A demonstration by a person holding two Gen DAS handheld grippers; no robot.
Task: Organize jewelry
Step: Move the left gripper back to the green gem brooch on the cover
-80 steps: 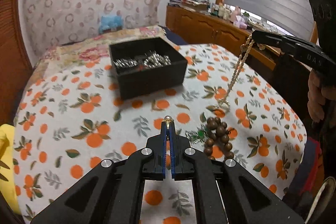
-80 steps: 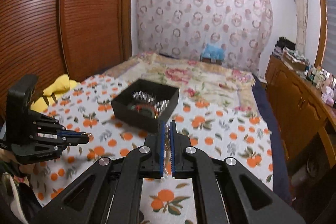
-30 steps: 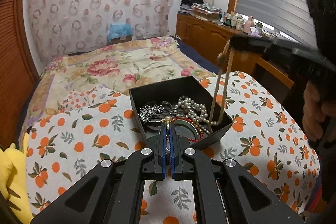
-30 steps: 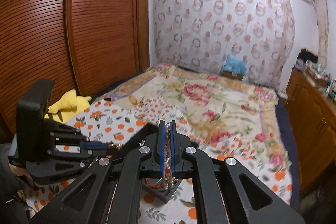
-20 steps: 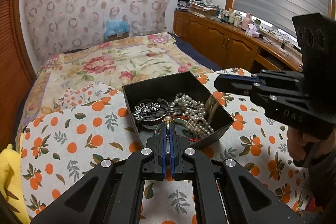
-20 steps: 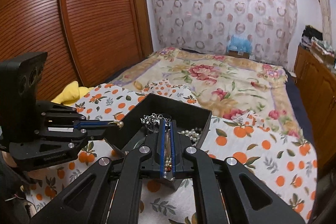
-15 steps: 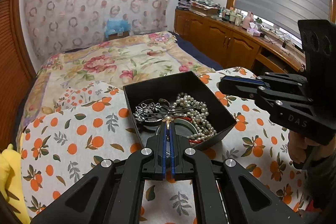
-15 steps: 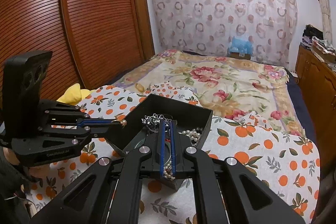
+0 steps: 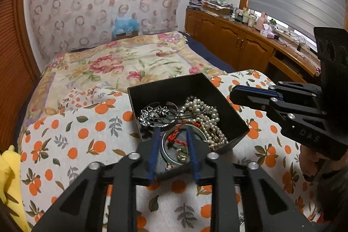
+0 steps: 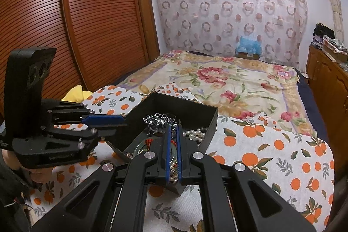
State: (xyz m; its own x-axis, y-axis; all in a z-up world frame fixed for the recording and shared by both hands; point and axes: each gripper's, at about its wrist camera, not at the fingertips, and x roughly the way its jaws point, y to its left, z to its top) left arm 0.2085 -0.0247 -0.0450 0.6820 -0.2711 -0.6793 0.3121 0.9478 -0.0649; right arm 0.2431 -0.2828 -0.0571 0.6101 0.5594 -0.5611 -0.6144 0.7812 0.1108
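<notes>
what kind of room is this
A bedroom, most likely: a bed with a floral quilt, a slatted wooden wardrobe door, and a long wooden dresser under the window crowded with small bottles.

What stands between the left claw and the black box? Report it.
Nothing visible does. The left claw, its jaws just opened with nothing pinched between them, hangs right over the near corner of the black box.
</notes>
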